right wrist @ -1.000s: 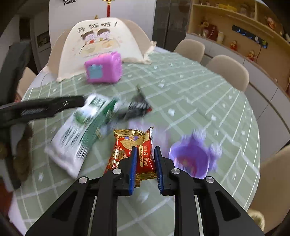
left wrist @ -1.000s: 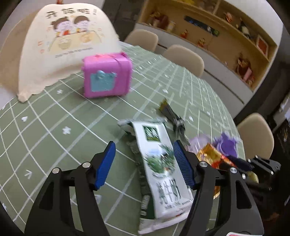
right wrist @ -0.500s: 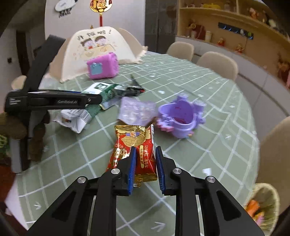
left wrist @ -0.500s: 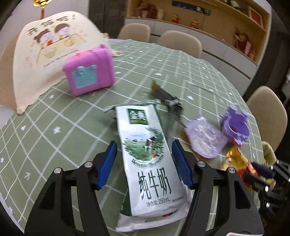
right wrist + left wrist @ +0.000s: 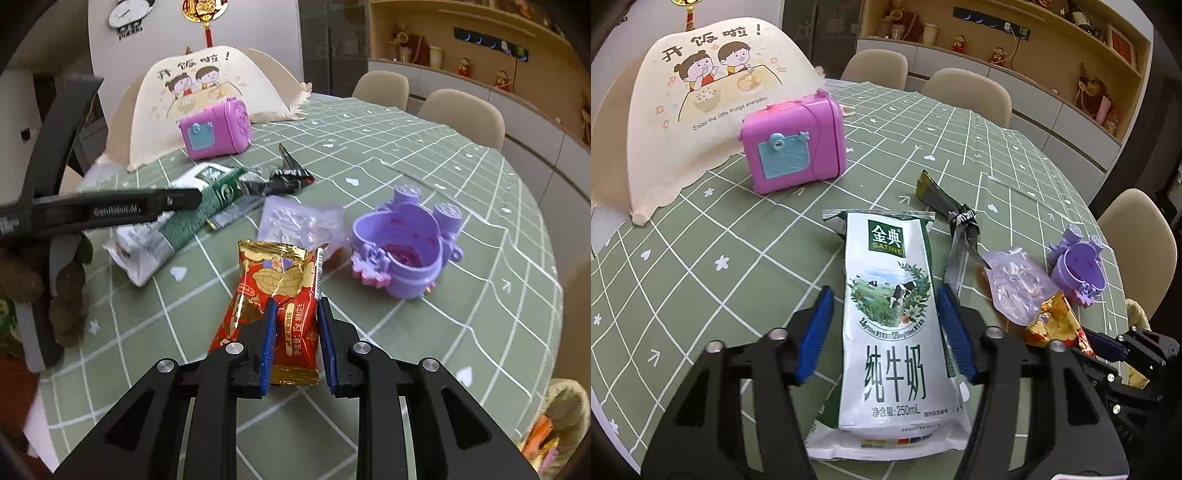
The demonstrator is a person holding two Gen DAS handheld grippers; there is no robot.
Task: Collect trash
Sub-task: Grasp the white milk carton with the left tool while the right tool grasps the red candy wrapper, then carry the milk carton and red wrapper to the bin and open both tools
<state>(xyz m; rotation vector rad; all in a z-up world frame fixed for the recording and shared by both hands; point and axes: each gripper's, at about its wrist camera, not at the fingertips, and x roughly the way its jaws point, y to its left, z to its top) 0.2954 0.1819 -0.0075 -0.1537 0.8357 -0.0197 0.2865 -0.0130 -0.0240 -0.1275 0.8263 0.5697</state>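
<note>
- My left tool straddles the flat milk pouch on the table, jaws closing, blue pads not yet pressing.
- My right tool is opening around the red snack wrapper, apparently letting go.
- Next: pinch the pouch firmly, carry it to the bin beside the table.

Both cameras ride on the grippers and look forward and steeply down along the fingers, close over the green checked tabletop. The left view sits low over the milk pouch, facing the pink case. The right view looks from further right, over the red snack packet. Both take in the pouch, packet, case and purple toy cup.
</note>
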